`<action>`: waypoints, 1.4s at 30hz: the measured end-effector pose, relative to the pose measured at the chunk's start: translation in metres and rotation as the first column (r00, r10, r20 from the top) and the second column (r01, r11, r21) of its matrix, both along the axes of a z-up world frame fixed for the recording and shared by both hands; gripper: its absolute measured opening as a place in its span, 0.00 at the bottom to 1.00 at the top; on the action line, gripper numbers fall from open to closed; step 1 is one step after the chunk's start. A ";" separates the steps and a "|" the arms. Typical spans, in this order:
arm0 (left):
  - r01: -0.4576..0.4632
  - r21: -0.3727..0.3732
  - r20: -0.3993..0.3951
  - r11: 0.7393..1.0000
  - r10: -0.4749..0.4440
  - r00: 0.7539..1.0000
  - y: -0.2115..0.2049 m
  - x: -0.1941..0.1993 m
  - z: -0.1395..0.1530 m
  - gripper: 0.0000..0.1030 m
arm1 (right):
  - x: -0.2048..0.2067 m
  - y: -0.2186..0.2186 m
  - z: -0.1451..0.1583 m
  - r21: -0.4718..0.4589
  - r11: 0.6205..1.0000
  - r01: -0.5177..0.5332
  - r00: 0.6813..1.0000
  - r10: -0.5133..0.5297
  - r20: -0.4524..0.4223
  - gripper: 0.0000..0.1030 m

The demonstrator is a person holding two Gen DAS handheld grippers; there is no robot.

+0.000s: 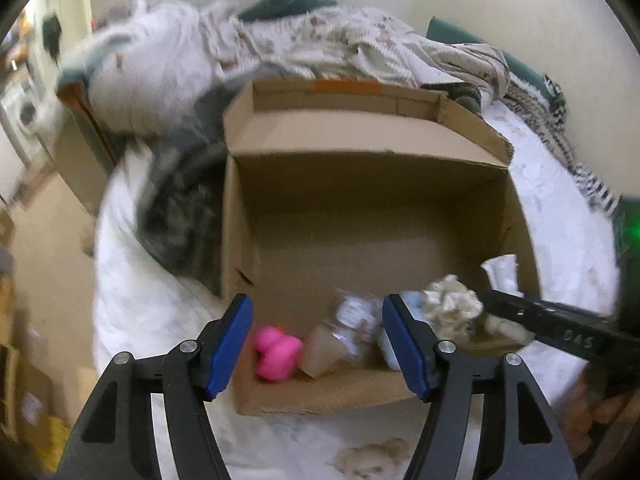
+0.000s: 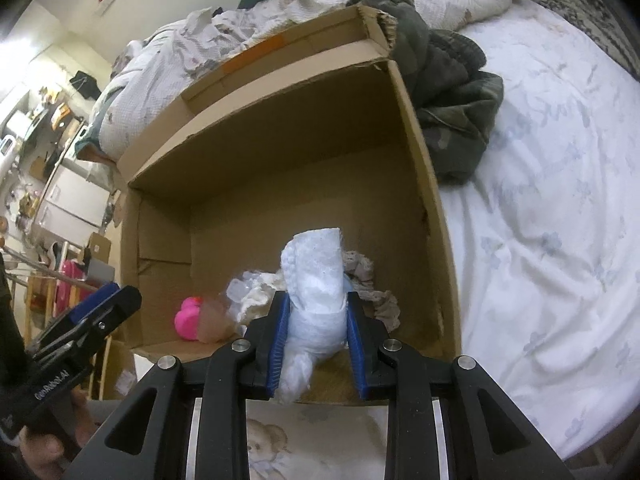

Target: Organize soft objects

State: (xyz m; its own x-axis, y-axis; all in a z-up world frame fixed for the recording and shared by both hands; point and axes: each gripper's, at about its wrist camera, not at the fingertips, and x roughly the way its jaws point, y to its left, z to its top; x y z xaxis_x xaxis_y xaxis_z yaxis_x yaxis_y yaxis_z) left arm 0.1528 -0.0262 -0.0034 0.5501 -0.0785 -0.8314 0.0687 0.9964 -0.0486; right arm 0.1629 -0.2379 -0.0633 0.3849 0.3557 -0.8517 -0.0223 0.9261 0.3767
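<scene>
An open cardboard box [image 1: 360, 184] [image 2: 436, 216] stands on the bed. Inside at its near end lie a pink rubber duck [image 1: 278, 350] [image 2: 187, 318], a clear plastic bag [image 1: 348, 328] with something brown and a crumpled beige cloth [image 1: 452, 300] [image 2: 368, 280]. My right gripper [image 2: 316, 320] is shut on a rolled white cloth [image 2: 316, 280] and holds it over the box's near edge; the cloth's tip shows in the left wrist view [image 1: 502, 270]. My left gripper [image 1: 318, 344] is open and empty above the box's near wall.
A dark green garment [image 2: 452, 100] lies against the box on the white floral sheet [image 2: 540, 240]. Crumpled bedding [image 1: 280, 48] is piled behind the box. A teddy-print fabric [image 2: 272, 444] lies in front of the box. Room clutter is at the left.
</scene>
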 end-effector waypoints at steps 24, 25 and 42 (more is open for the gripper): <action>-0.113 0.028 0.164 0.993 0.106 0.981 0.032 -0.049 0.041 0.85 | -0.043 -0.002 0.062 -0.022 0.999 0.050 0.957 -0.041 0.287 1.00; -0.121 0.029 0.171 0.992 0.114 0.979 0.034 -0.053 0.043 0.86 | -0.046 -0.001 0.064 -0.030 0.998 0.046 0.955 -0.035 0.293 1.00; -0.110 0.022 0.167 0.994 0.105 0.980 0.029 -0.104 0.039 0.99 | -0.099 0.035 0.051 -0.120 0.993 -0.002 0.956 0.037 0.291 1.00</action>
